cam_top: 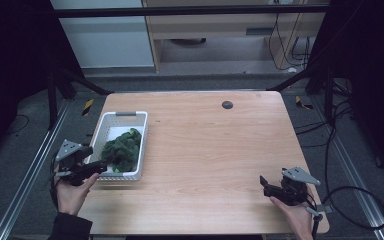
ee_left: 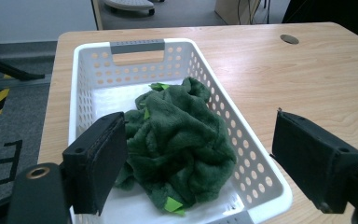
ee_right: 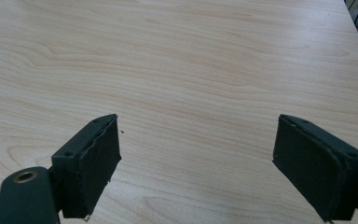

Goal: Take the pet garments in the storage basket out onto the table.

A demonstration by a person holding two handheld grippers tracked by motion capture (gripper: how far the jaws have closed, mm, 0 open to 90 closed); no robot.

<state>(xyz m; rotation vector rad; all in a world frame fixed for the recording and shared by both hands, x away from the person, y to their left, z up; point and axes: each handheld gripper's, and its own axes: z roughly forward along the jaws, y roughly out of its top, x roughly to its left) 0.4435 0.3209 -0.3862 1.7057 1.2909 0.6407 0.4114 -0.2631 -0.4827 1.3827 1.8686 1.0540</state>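
Left gripper [ee_left: 193, 163] poised wide open just short of the crumpled green plush cloth [ee_left: 177, 140], nothing grasped yet. Cloth heaped in the near half of the white perforated basket [ee_left: 261, 154], long axis roughly along the basket's length (no clear heading). Right gripper [ee_right: 198, 163] agape over bare wooden table [ee_right: 191, 60], empty. Pickup apparently all ahead.

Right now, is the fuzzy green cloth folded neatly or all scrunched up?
Scrunched up. The green cloth sits in a lumpy, wrinkled heap inside the white basket, with no flat layers or straight edges. The left tool hovers open before it.
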